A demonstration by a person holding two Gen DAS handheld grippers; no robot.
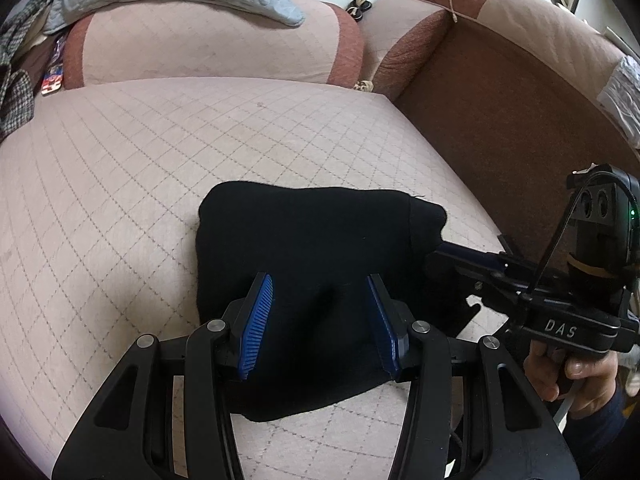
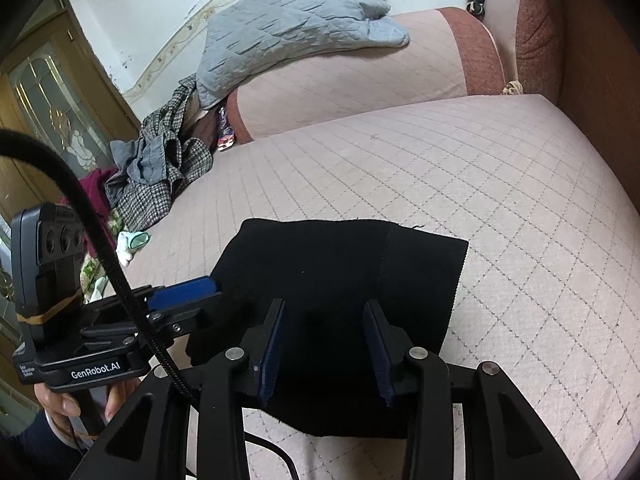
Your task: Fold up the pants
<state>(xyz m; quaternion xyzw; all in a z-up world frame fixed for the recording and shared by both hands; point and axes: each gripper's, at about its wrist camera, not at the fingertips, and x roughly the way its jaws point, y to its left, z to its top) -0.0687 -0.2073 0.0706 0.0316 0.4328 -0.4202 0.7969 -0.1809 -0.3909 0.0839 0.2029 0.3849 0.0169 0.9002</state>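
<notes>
The black pants (image 1: 312, 264) lie folded into a compact block on the pink quilted sofa seat (image 1: 120, 184). My left gripper (image 1: 320, 300) is open, its blue pads hovering over the near left part of the pants. My right gripper (image 2: 326, 324) is open above the near right part of the pants (image 2: 340, 276). In the left wrist view the right gripper (image 1: 444, 252) reaches in from the right, its tip at the pants' right edge. In the right wrist view the left gripper (image 2: 188, 296) comes in from the left, at the pants' left edge. Neither holds cloth.
The sofa backrest (image 1: 208, 48) carries a grey quilted blanket (image 2: 288, 28). A pile of checked and grey clothes (image 2: 160, 168) lies at the seat's far left. The brown armrest (image 1: 500, 120) borders the seat on the right. A wooden door (image 2: 52, 120) stands at left.
</notes>
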